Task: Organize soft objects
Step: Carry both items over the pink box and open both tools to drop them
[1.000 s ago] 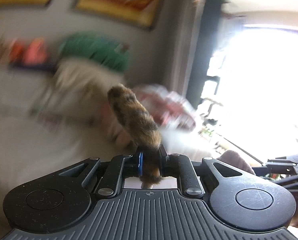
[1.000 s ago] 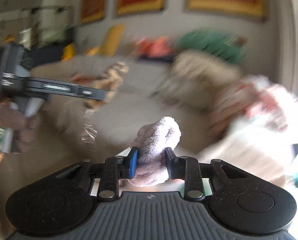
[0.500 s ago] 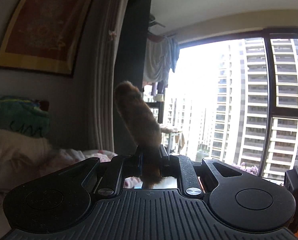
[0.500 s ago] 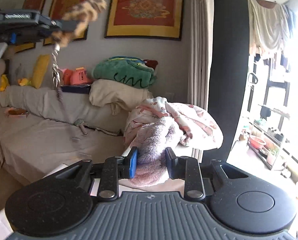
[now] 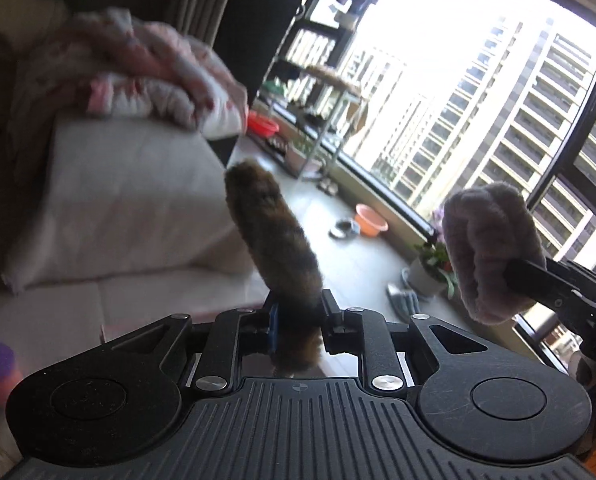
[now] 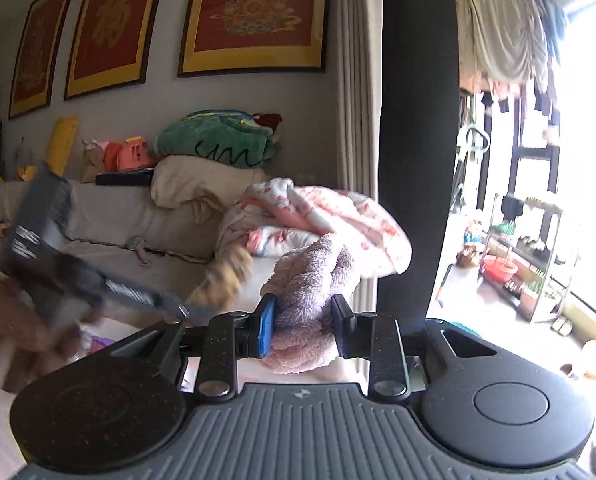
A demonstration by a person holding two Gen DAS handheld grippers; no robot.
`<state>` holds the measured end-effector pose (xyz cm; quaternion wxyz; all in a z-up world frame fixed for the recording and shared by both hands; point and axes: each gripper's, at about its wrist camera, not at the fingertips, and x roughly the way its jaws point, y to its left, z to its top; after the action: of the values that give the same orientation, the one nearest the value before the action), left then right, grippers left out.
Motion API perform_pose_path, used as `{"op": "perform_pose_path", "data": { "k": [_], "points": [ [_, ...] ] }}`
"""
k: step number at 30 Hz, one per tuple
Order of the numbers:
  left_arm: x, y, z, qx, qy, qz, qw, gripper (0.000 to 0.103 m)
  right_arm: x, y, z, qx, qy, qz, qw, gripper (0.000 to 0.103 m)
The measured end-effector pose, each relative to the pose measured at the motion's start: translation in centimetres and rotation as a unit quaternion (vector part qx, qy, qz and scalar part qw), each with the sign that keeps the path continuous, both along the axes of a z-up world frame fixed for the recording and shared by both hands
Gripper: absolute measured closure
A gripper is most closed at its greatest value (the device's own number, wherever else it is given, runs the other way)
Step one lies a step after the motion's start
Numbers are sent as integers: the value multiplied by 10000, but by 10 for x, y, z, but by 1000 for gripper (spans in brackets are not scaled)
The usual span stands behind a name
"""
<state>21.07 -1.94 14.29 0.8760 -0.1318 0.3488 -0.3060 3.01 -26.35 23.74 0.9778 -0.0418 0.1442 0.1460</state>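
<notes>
A: While both toys hang in the air, which step would you say this is?

B: A carry, I'd judge. The left claw (image 5: 298,316) is pinched tight on the brown furry toy (image 5: 272,236), which sticks up and away from it over the near edge of the sofa (image 5: 130,200). The right claw (image 6: 302,322) is closed round the lilac plush toy (image 6: 311,280), bunched between its fingers, at the right in the left wrist view.

A: Where are they headed?

B: Hard to tell. Far along the sofa lie a pink patterned blanket (image 6: 329,216), a cream quilt and a green one. No bin or basket shows.

A: So the next move?

B: Probably choosing a spot on the sofa, lowering each toy onto it, then opening each claw only once the toy rests.
</notes>
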Motion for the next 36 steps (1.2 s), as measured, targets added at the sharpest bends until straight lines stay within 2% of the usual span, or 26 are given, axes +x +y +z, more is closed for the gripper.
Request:
{"op": "perform_pose_path", "data": {
  "k": [2,5,7,9,11,13,15,17,19,20,21,24,27,30,33,36],
  "points": [
    [3,3,-16,105,412,-65,9991,79,7,6,-12,138,274,99,9995,74],
    [-1,27,-28,63,425,84,9990,79,27,24,-35,157,725,287,9968,73],
    [-14,54,-27,-76,304,281,9991,79,40,38,-53,156,1057,403,9935,67],
    [-46,79,-8,-79,77,478,9988,79,54,47,-73,197,1448,464,9882,52],
    [-69,107,-3,162,-250,771,9966,79,62,50,-87,282,1739,305,9839,50],
    [-93,137,0,511,-541,1138,9907,79,63,48,-93,449,1877,213,9810,50],
    [-120,166,1,845,-731,1524,9820,79,58,51,-95,464,1853,30,9816,48],
    [-141,197,-8,1035,-827,1941,9720,79,48,60,-95,280,1752,-155,9840,48],
    [-163,225,-12,1037,-810,2299,9643,79,35,72,-93,-29,1551,-255,9876,45],
    [-167,240,-17,992,-769,2444,9615,79,26,81,-93,-191,1390,-329,9896,39],
    [-176,252,-18,940,-720,2535,9601,79,18,86,-92,-307,1214,-433,9912,33],
    [-187,284,-32,783,-511,2732,9574,79,-1,112,-94,-377,780,-742,9935,29],
    [-184,292,-57,724,-199,2784,9575,79,-2,147,-99,-415,1051,-200,9934,29],
    [-189,286,-76,721,-95,2655,9614,79,-8,188,-110,-397,1147,464,9915,29],
    [-200,279,-88,846,-42,2623,9613,79,-12,230,-128,-556,1366,1189,9819,29],
    [-212,272,-96,957,-74,2462,9644,79,-17,273,-152,-939,1542,1759,9677,29]
  ]
}}
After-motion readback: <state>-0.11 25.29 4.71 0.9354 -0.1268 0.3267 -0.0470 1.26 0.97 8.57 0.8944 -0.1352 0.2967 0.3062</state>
